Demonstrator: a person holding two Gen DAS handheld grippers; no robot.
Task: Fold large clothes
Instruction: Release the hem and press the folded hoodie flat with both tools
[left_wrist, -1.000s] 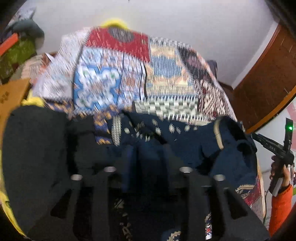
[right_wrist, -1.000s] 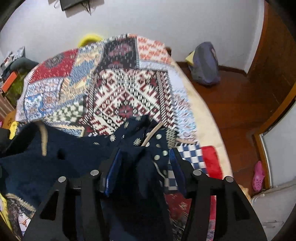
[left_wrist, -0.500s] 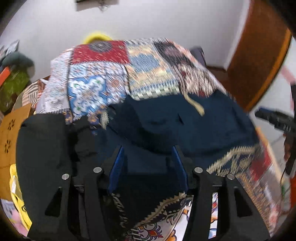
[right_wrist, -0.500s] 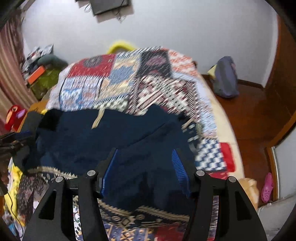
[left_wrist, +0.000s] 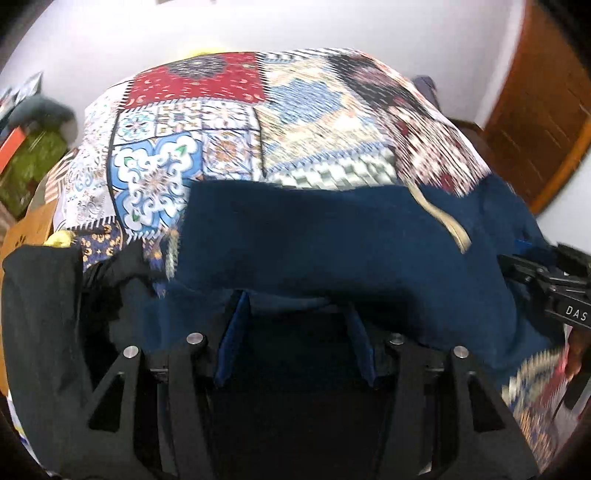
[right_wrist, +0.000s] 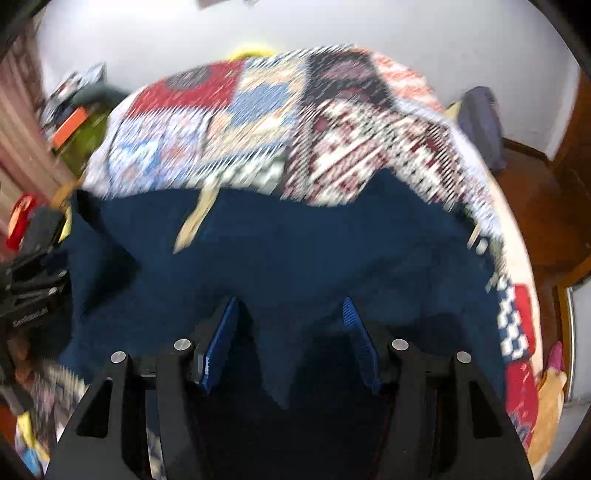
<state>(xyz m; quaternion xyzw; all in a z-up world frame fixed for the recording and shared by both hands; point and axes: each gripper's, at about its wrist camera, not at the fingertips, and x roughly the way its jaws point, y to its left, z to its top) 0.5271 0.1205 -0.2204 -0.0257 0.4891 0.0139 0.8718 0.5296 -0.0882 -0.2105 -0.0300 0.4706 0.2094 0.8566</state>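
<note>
Garment mid-fold on the bed, work unfinished.
Navy garment (left_wrist: 332, 251) lies across the bed (left_wrist: 303, 122) near its front edge, one fold laid, not yet squared; left hand-held gripper (left_wrist: 295, 314) and right hand-held gripper (right_wrist: 291, 317) each pinch a bunch of its cloth.

Far half of bed: the patchwork quilt (left_wrist: 229, 122) lies bare up to the white wall (left_wrist: 332, 26); a tool could pass freely there
Near half: the navy garment (left_wrist: 332, 243) covers it edge to edge
Left side: a black garment (left_wrist: 40, 314) and shelf clutter (left_wrist: 33, 155) crowd the bed's edge
Right side: open wooden floor (right_wrist: 532, 192); a grey bag (right_wrist: 480, 118) stands by the wall
</note>
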